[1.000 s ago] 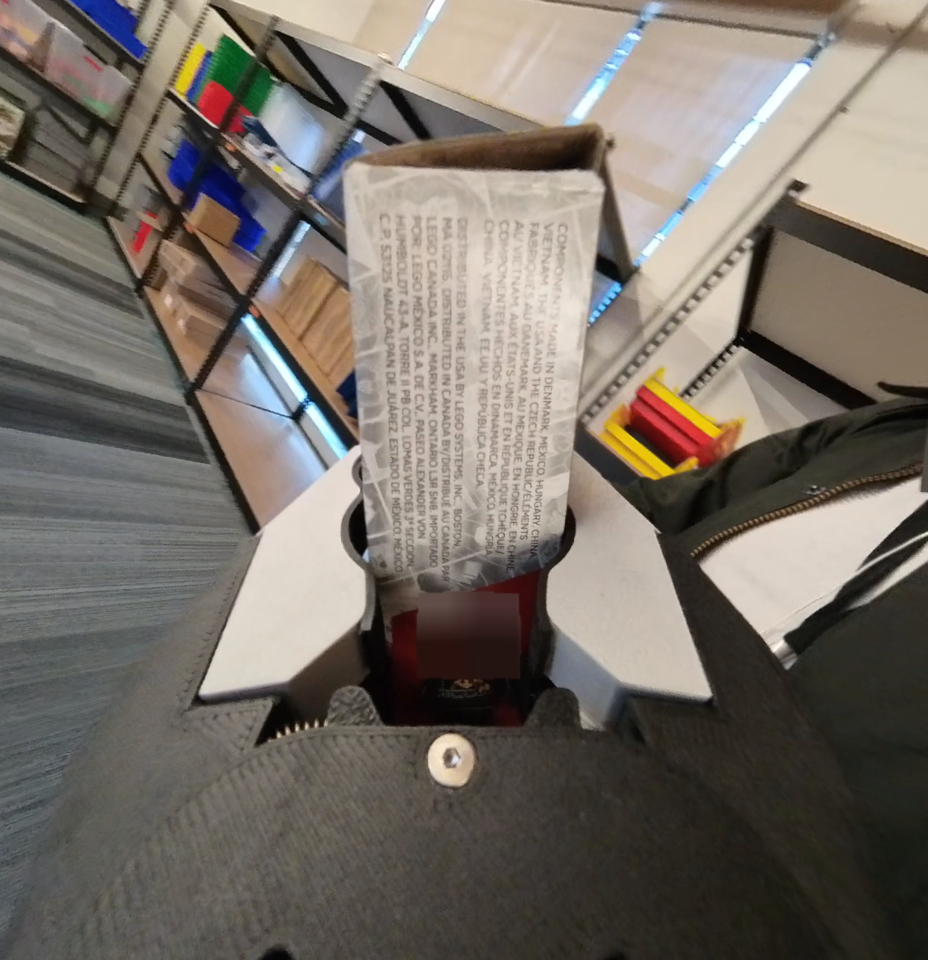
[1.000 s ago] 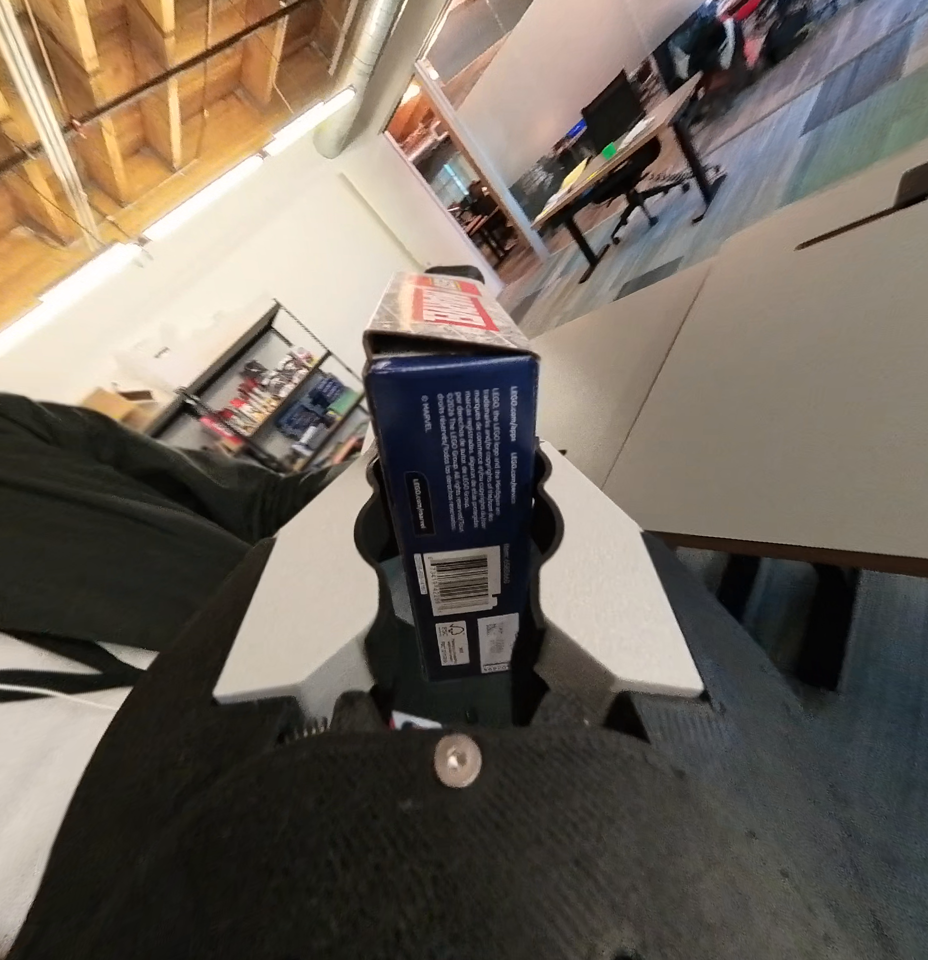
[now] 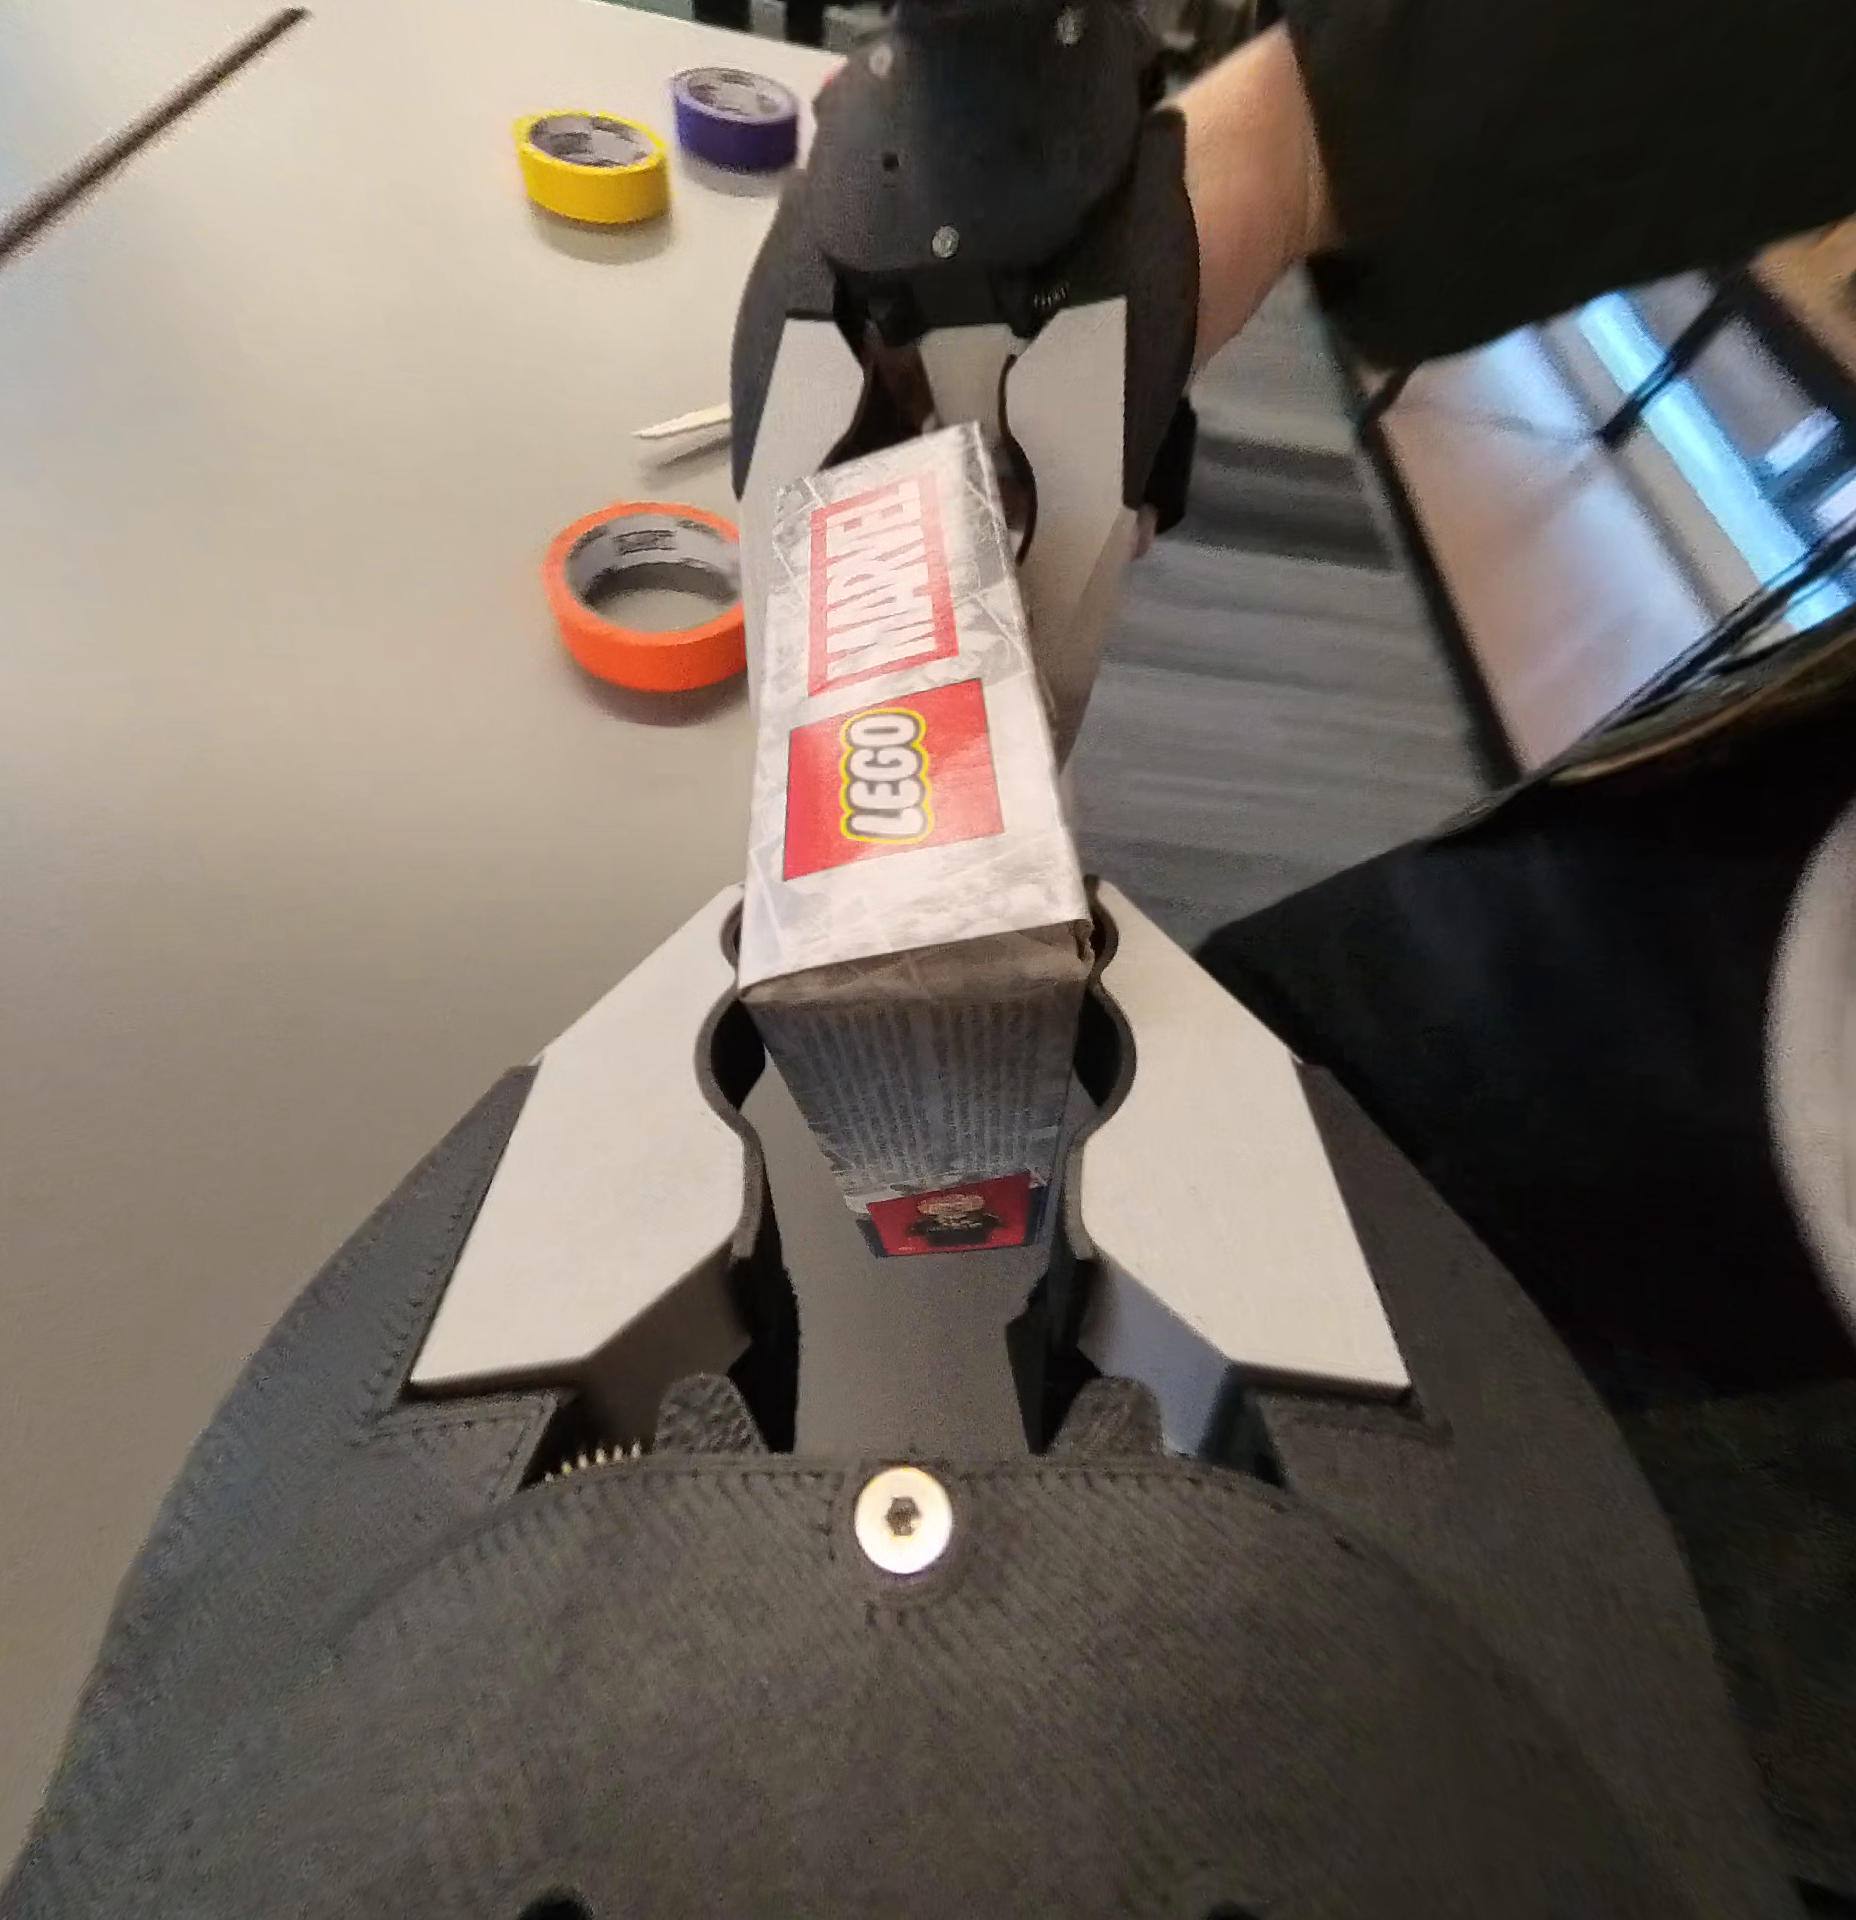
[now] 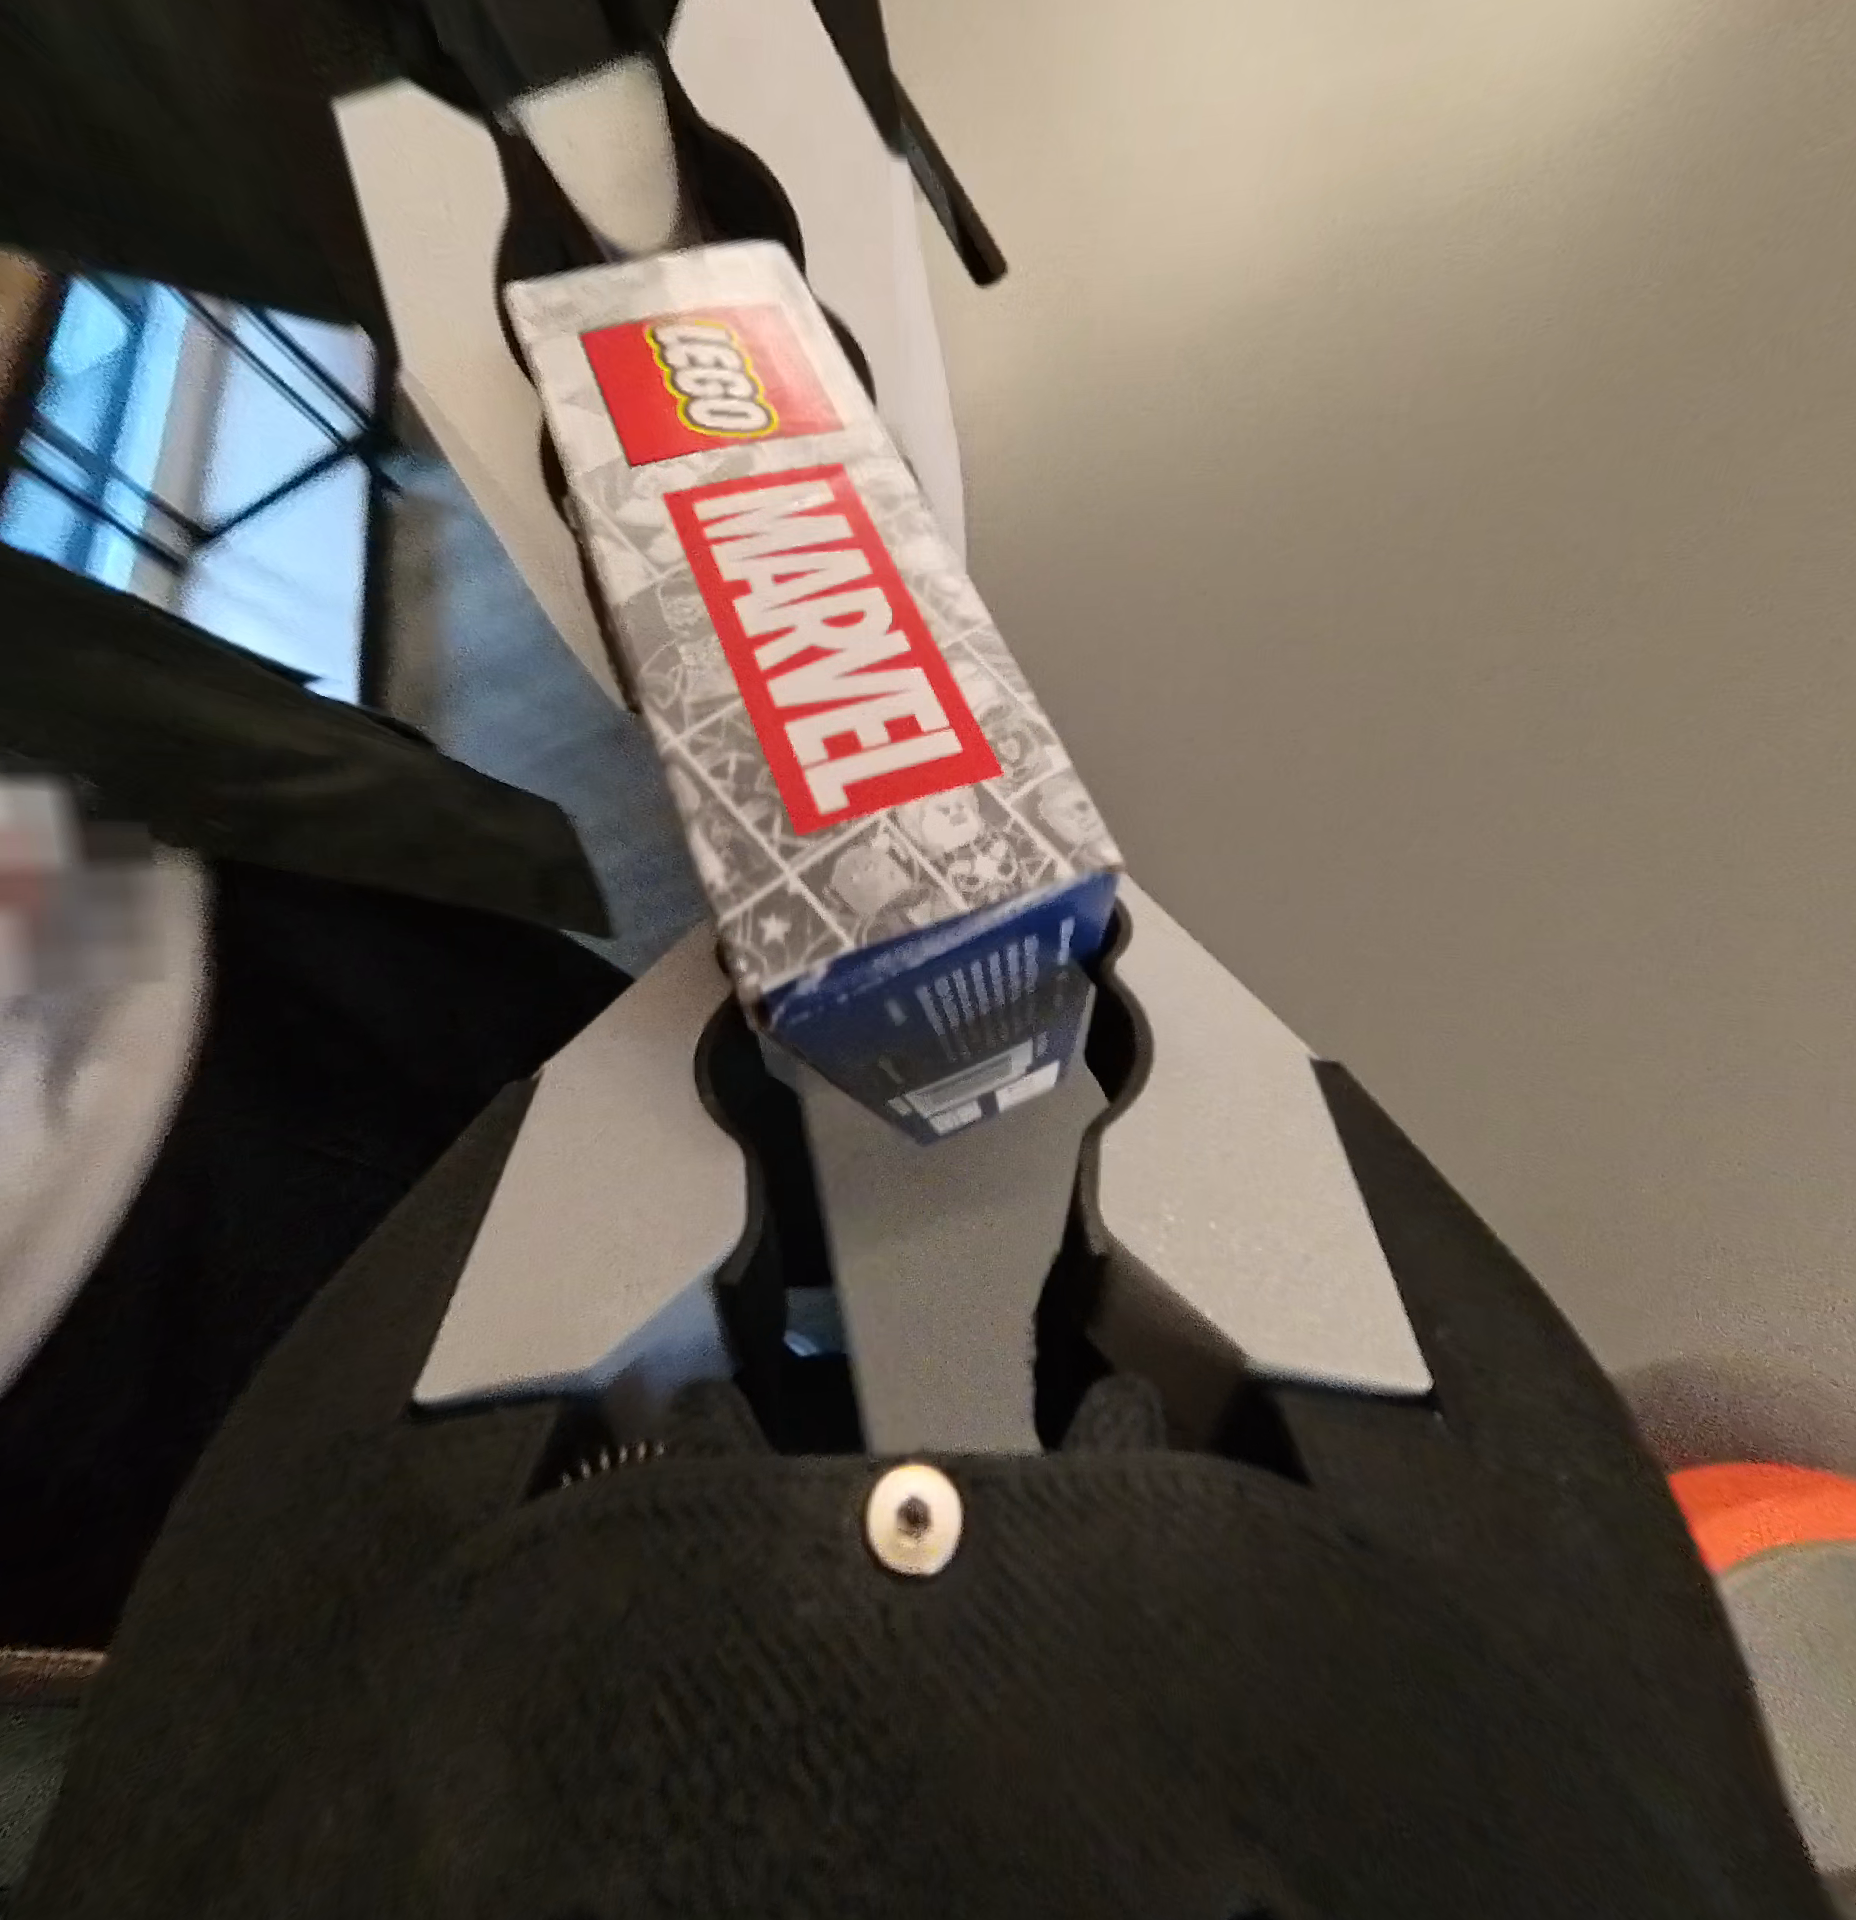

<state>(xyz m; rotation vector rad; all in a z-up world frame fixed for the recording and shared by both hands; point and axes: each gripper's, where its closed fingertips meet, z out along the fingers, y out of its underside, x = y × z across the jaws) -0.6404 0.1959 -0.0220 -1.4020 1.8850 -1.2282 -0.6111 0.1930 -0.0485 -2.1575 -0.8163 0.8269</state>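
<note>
- Presently, a grey toy box (image 3: pixel 903 727) is clamped at one end by the left gripper (image 3: pixel 908 997), jaws closed on it.
- Its other end is clamped likewise by the right gripper (image 4: pixel 919 1023).
- It is held beside the table (image 3: pixel 280 520) edge, near an orange tape roll (image 3: pixel 643 597).

The toy box (image 3: pixel 903 727) spans the gap between the two grippers, one end between the jaws of the left gripper (image 3: pixel 908 997), the far end between the jaws of the right gripper (image 3: pixel 945 457), which faces the left one head-on. The box hangs over the edge of the surface (image 3: pixel 280 520), with the floor (image 3: pixel 1267 675) to its right in the left wrist view. On the surface, just left of the box, lies one tape roll (image 3: pixel 643 597); two more rolls (image 3: pixel 591 166) sit side by side farther back. Between them and the near roll lies a small flat strip (image 3: pixel 685 421). A person's forearm (image 3: pixel 1246 197) reaches in behind the right gripper.
</note>
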